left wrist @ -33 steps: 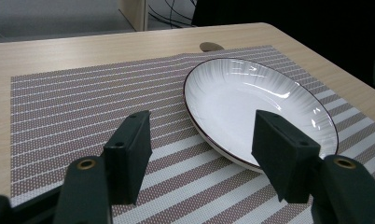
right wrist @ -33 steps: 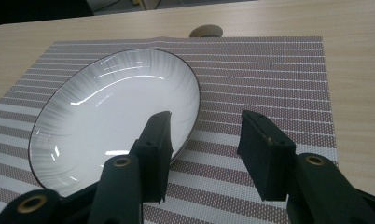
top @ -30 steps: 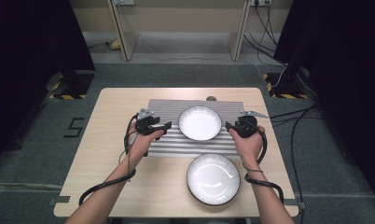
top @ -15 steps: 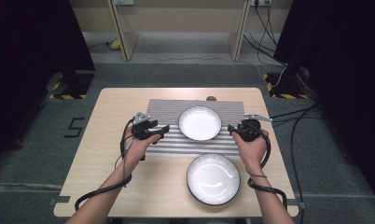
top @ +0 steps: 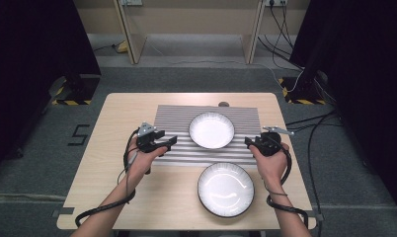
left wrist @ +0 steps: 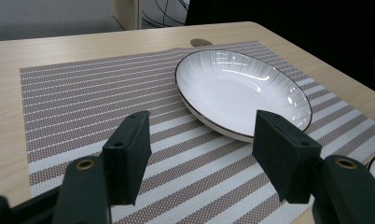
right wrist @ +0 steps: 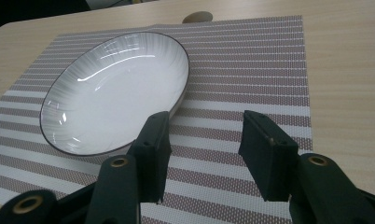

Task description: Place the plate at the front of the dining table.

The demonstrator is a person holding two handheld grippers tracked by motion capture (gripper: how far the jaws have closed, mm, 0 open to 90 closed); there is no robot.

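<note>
A white plate with a dark rim (top: 212, 130) (left wrist: 241, 91) (right wrist: 113, 91) lies on the striped placemat (top: 172, 118) (left wrist: 83, 93) (right wrist: 255, 56). A second, like plate (top: 226, 189) rests on the bare wood near the table's front edge. My left gripper (top: 168, 141) (left wrist: 202, 156) hovers over the mat's left part, open and holding nothing, its jaws facing the plate on the mat. My right gripper (top: 249, 141) (right wrist: 204, 149) stands open at the mat's right edge, just right of that plate, with nothing between its fingers.
The light wooden table (top: 117, 113) carries the mat in its far half. A small round cap (top: 223, 104) sits in the tabletop just beyond the mat. Cables (top: 285, 207) trail from both grippers toward the front edge. Dark curtains and cabinet legs stand beyond the table.
Both grippers have drawn back toward the front edge, away from the plate on the mat. Both plates lie where they were.
</note>
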